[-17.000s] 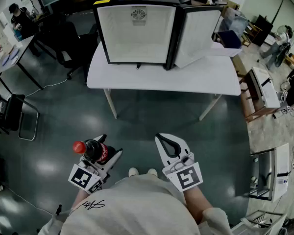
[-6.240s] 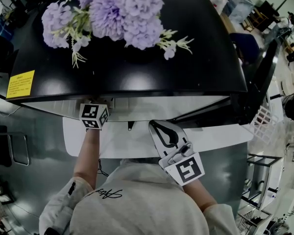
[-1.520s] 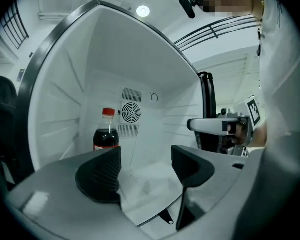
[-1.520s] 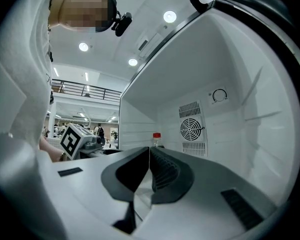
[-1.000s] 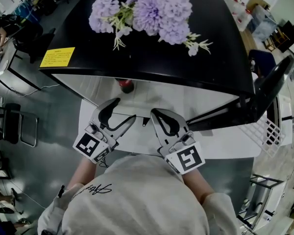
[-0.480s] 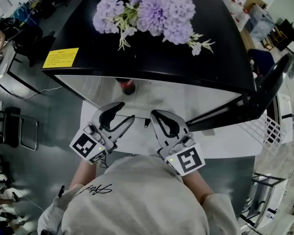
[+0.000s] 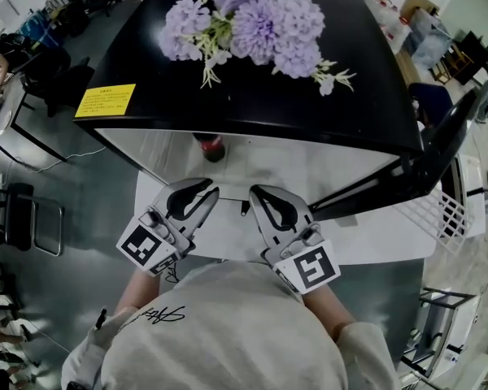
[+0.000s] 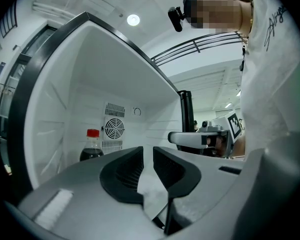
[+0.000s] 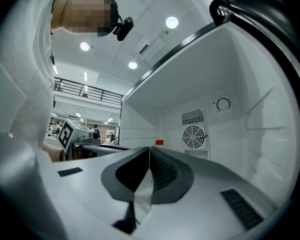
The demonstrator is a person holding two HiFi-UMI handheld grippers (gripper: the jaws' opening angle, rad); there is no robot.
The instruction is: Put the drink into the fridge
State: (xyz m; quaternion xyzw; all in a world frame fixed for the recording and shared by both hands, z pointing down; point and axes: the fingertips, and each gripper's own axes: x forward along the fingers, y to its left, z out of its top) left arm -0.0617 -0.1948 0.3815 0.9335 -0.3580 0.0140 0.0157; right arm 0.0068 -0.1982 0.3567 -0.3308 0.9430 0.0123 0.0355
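Observation:
The drink, a dark cola bottle (image 7: 210, 146) with a red cap, stands upright inside the open fridge (image 7: 252, 104), toward its left side, and no gripper touches it. In the left gripper view the bottle (image 8: 91, 146) is left of the rear fan. My left gripper (image 7: 214, 192) sits in front of the fridge mouth, apart from the bottle. Its jaws have just been closing; a narrow gap remains with nothing in it (image 8: 147, 154). My right gripper (image 7: 252, 192) is beside it, jaws together and empty (image 9: 149, 151). Only the red cap (image 9: 159, 143) shows over its jaws.
The fridge stands on a white table (image 7: 228, 236). Its black top carries purple flowers (image 7: 252, 23) and a yellow sticker (image 7: 104, 100). Its door (image 7: 439, 157) hangs open to the right. A fan grille (image 8: 114, 128) is set in the fridge's back wall.
The left gripper's jaws went from wide open to nearly together, with nothing between them. The bottle stays standing in the fridge. The right gripper has not moved.

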